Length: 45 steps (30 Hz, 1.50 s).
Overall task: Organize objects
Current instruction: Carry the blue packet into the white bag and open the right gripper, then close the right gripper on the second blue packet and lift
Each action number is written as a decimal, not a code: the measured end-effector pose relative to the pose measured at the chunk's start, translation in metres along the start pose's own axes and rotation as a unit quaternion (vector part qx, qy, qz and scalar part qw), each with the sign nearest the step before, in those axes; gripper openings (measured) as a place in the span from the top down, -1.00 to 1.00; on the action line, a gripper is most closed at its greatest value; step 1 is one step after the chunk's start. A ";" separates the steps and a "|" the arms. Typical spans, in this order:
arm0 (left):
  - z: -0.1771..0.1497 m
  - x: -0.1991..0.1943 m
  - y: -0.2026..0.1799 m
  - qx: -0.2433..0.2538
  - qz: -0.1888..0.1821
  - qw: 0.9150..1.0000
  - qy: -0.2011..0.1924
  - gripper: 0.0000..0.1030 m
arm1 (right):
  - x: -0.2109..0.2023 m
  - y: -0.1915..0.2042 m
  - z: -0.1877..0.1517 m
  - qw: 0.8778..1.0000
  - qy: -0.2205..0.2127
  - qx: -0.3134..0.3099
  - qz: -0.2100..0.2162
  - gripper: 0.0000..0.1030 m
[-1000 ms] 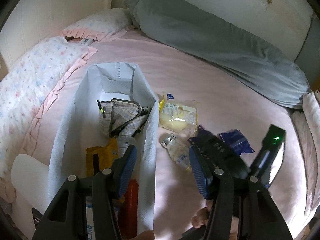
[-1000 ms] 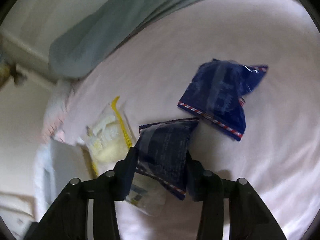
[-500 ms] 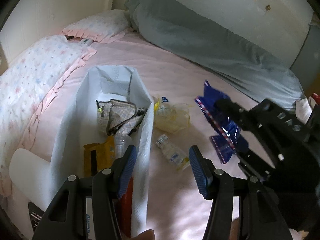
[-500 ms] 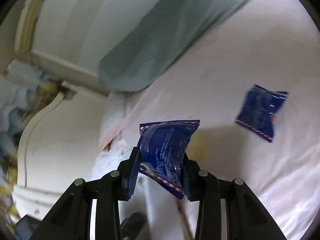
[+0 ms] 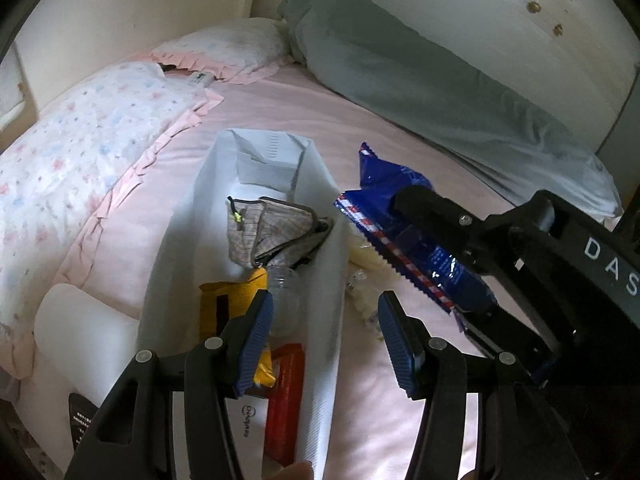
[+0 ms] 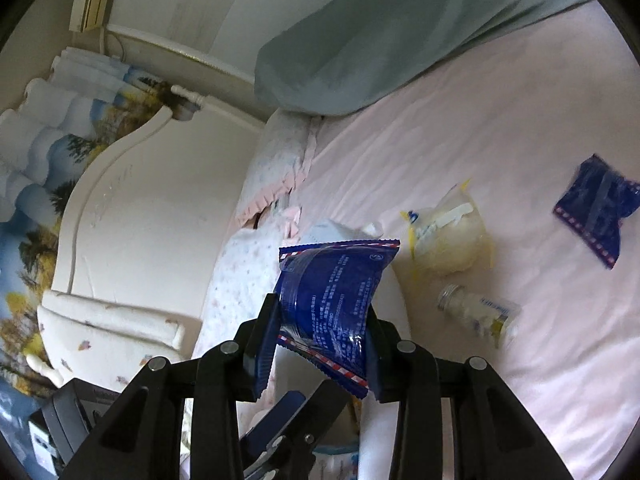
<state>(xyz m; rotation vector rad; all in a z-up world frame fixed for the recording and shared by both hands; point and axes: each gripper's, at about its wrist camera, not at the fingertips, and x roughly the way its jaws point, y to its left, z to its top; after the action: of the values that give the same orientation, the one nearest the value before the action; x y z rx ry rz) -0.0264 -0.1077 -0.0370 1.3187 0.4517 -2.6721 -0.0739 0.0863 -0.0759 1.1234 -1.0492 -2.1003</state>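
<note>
Packet [image 6: 336, 296] of blue foil hangs clenched in the right tongs [image 6: 322, 344] above the bed [image 5: 400, 420], near the white bin [image 5: 324, 280], while the left tongs [image 5: 326, 340] gape empty; crinkly foil, seemingly pinched near one end, could slip and miss the bin.
</note>
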 end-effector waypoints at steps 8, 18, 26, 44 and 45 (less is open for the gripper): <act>0.001 0.002 0.007 -0.006 0.010 1.000 0.004 -0.04 | 0.012 0.015 -0.009 0.999 0.029 -0.030 -0.012 0.27; 0.000 0.004 0.010 -0.008 0.018 1.000 0.012 -0.04 | 0.014 0.016 -0.013 0.999 0.038 -0.030 -0.016 0.25; 0.000 0.003 0.011 -0.007 0.022 1.000 0.012 -0.04 | 0.015 0.013 -0.014 0.999 0.032 -0.014 -0.019 0.20; 0.002 0.008 -0.006 0.013 -0.008 1.000 0.005 -0.05 | -0.002 0.002 -0.005 0.998 -0.015 0.000 -0.065 0.06; 0.002 0.009 -0.009 0.018 -0.008 1.000 0.003 -0.05 | -0.003 0.000 -0.004 0.997 -0.018 0.001 -0.069 0.06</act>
<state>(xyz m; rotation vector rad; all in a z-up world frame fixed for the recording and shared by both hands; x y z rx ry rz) -0.0353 -0.0992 -0.0411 1.3399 0.4179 -2.7023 -0.0694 0.0871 -0.0764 1.1939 -1.0153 -2.2347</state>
